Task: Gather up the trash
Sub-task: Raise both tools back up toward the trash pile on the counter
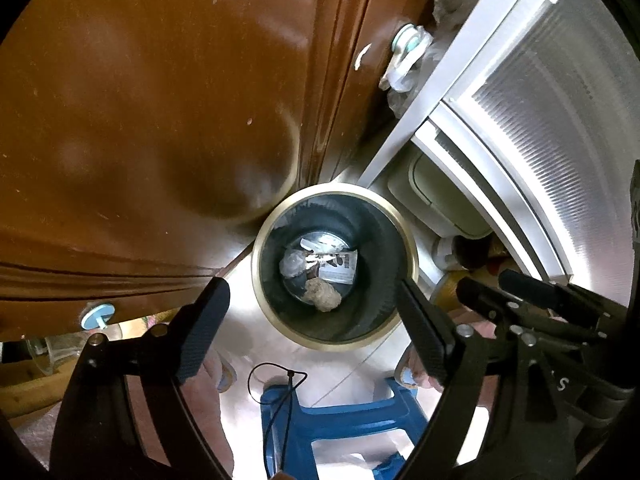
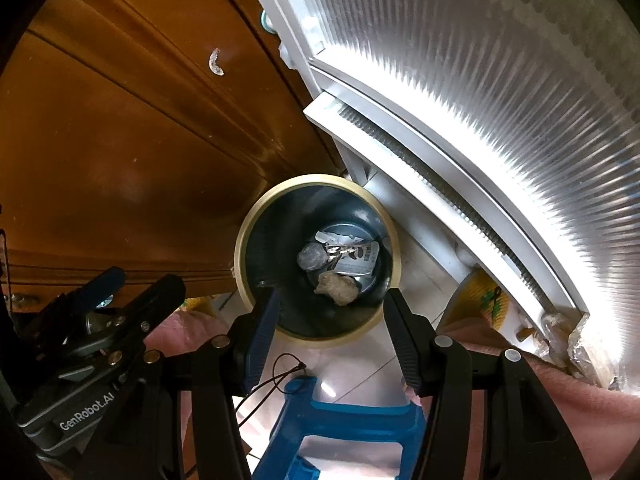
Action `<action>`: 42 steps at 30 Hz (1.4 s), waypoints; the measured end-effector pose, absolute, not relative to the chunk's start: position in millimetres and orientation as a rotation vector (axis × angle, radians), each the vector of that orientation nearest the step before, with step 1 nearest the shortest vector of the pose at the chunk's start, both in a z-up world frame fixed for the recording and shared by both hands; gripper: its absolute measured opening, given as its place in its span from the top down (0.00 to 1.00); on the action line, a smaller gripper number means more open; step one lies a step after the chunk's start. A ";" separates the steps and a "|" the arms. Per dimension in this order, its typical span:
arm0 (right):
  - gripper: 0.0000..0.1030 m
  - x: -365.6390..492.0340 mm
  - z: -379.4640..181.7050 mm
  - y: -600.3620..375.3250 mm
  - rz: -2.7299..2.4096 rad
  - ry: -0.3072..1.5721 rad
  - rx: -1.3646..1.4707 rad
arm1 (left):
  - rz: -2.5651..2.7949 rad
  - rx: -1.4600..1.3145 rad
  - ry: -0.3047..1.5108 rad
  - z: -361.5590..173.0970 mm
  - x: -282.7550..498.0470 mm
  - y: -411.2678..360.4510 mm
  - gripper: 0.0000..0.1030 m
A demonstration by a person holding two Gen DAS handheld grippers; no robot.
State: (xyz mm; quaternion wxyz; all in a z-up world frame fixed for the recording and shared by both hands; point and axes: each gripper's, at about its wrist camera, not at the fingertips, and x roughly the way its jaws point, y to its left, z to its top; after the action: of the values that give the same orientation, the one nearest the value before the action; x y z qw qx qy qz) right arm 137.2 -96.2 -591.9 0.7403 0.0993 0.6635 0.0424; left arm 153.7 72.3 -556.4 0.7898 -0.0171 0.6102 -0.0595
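I hold both grippers pointing steeply down over the bin (image 1: 335,266). My left gripper (image 1: 320,330) has its jaws released, nothing between them. My right gripper (image 2: 330,332) also is parted and empty. Below the jaws, on the bin bottom, lie a brown crumpled wad (image 1: 323,295) and paper scraps (image 1: 338,264).

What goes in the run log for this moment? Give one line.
left hand-held gripper: open, empty | right hand-held gripper: open, empty | both above bin | in bin: brown wad, grey wad, printed wrapper

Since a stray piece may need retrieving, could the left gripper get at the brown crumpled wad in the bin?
Probably yes: the left gripper hangs open above the bin, with nothing covering the brown wad, though it lies deep at the bottom.
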 end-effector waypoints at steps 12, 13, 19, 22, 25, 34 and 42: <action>0.46 112.6 -529.3 -82.4 0.139 1.288 0.093 | -0.168 0.014 1.205 -495.8 113.6 70.4 0.19; 0.46 109.3 -520.4 -82.7 0.143 1.274 0.093 | -0.176 0.018 1.194 -486.9 107.8 69.1 0.19; 0.46 90.2 -456.3 -93.7 0.185 1.168 0.133 | -0.194 0.031 1.107 -426.8 74.6 65.4 0.19; 0.46 77.8 -417.9 -99.2 0.205 1.097 0.138 | -0.232 0.040 1.061 -394.9 59.0 62.5 0.20; 0.46 63.4 -379.1 -103.5 0.225 1.027 0.139 | -0.273 0.051 1.038 -369.2 50.7 58.4 0.23; 0.45 20.9 -250.0 -118.2 0.292 0.803 0.092 | -0.349 0.029 0.923 -264.5 42.7 50.7 0.25; 0.33 33.9 -134.2 -151.5 0.265 0.668 0.072 | -0.392 0.080 0.845 -159.2 74.6 30.1 0.25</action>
State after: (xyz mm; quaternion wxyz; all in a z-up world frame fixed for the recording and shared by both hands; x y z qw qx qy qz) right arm 33.9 -151.5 -134.2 0.9355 0.0352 0.3269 0.1294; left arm 74.6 30.1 -159.2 0.8927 0.0387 0.4073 -0.1889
